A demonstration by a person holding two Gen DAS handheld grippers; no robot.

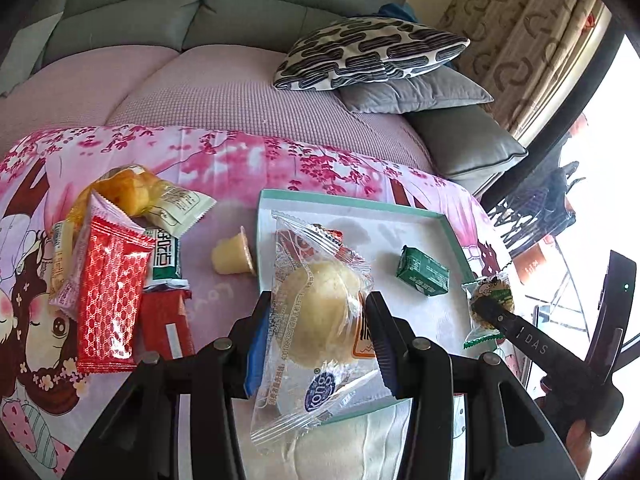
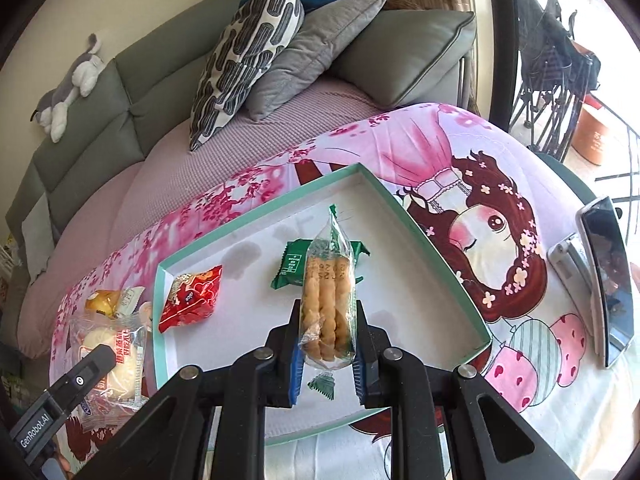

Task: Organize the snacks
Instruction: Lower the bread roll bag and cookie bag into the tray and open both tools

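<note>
My left gripper is shut on a clear-wrapped round bun and holds it over the near left edge of the teal-rimmed tray. My right gripper is shut on a clear pack of twisted biscuit sticks above the tray. In the tray lie a green packet and a red packet; the green packet also shows in the left wrist view. The right gripper and its pack appear at the tray's right edge there.
Left of the tray lie a red wrapper, a green-white bar, a jelly cup and a yellow cake pack. A phone on a stand is at the right. Sofa cushions lie behind the table.
</note>
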